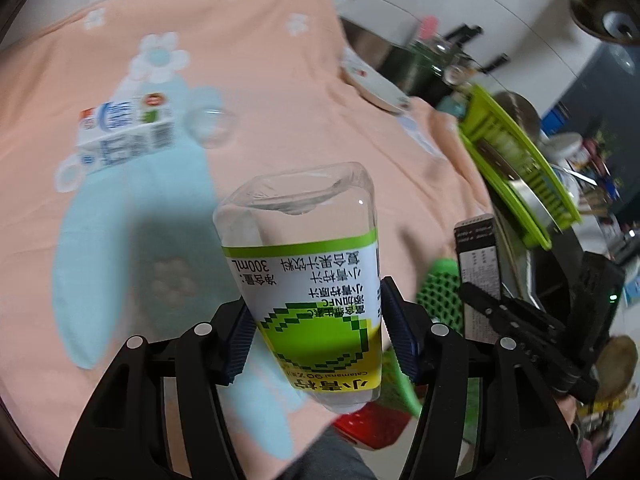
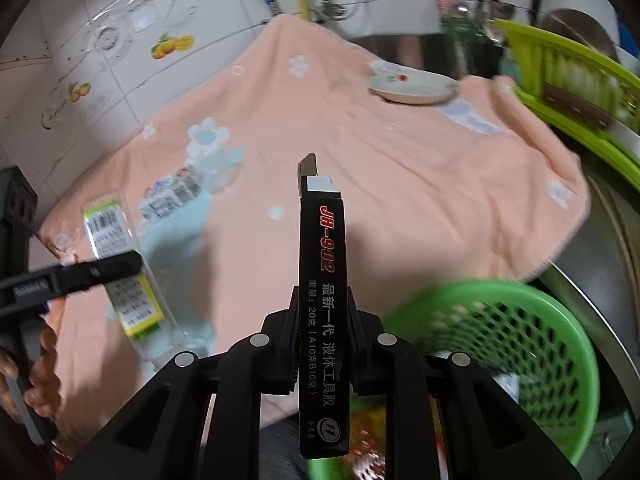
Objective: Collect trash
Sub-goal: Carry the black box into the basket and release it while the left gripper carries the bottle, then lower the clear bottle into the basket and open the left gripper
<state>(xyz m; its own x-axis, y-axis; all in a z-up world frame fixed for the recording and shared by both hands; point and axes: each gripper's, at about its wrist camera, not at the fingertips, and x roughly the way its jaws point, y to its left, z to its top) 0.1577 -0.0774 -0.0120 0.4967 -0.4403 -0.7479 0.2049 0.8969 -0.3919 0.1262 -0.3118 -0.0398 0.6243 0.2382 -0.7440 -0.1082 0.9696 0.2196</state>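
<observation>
**Bottle and black box held over the peach cloth**

The bottle (image 1: 304, 280) is clear plastic, empty, with squared shoulders and a white label edged in lime green; a pixelated green fruit and Chinese print run along it. In the left wrist view it fills the lower centre of the frame, base pointing up and away, tilted a little to the left. The left gripper (image 1: 316, 340) has its blue-padded fingers (image 1: 240, 344) pressed on both sides of the label, about half open around the bottle's body.

The box (image 2: 323, 304) is a slim black carton with red "JH-902" lettering and white Chinese print, its top flap (image 2: 310, 168) standing open. It rises from the lower centre of the right wrist view toward mid-frame, nearly upright. The right gripper (image 2: 323, 344) is closed tight on the box's lower half, its jaws flat against the narrow sides.

Both items hang above the cloth (image 2: 400, 200), peach with pale blue and white flowers. A white and blue carton (image 1: 120, 132) lies on it at the left of the left wrist view, blurred, with something clear just right of it. A small plate (image 2: 414, 86) sits at the cloth's far edge, upper right. A green basket (image 2: 500, 340) stands at lower right, just beside the box, and a green rack (image 2: 568, 80) fills the upper right corner.
</observation>
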